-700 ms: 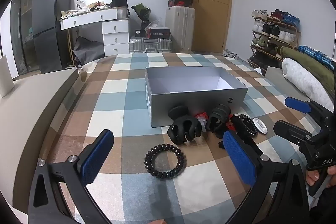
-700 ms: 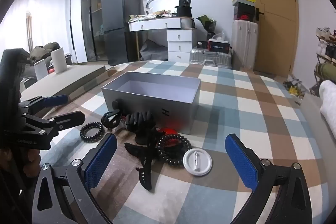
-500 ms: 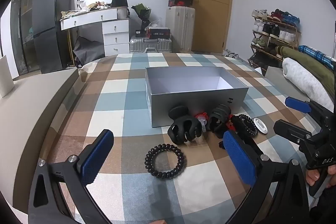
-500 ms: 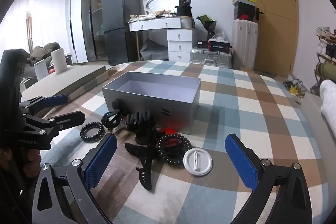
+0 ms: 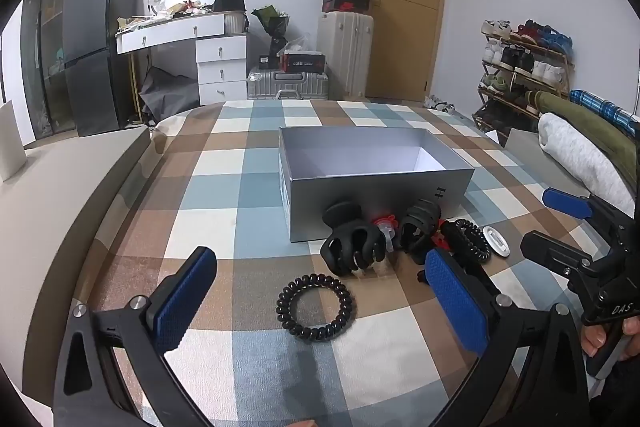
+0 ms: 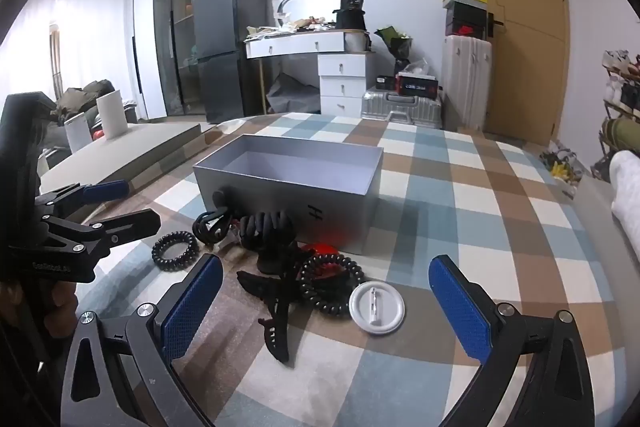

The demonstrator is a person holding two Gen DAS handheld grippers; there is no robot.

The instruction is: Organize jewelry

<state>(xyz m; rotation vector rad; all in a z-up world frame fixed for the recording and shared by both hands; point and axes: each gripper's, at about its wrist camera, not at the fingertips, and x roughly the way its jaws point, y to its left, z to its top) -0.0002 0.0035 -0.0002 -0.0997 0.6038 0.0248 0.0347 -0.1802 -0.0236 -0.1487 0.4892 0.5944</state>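
An open grey box [image 5: 376, 183] [image 6: 292, 187] stands empty on the checked cloth. In front of it lie black claw clips [image 5: 352, 247] [image 6: 268, 227], a red clip [image 5: 385, 223], a flat black clip [image 6: 276, 311], a spiral hair tie [image 5: 470, 239] [image 6: 330, 283] and a white round badge [image 5: 496, 247] [image 6: 377, 309]. A second black spiral hair tie [image 5: 315, 307] [image 6: 175, 251] lies apart, nearer me. My left gripper [image 5: 320, 301] is open just short of that tie. My right gripper [image 6: 326, 307] is open above the cloth, with the badge and the flat clip showing between its fingers.
The checked cloth [image 5: 224, 195] covers a bed that drops off on the left. Rolled bedding [image 5: 580, 151] lies at the right edge. Beyond the bed stand a white dresser [image 5: 216, 55], suitcases [image 5: 288, 83], a shoe rack [image 5: 524, 67] and a door [image 5: 404, 3].
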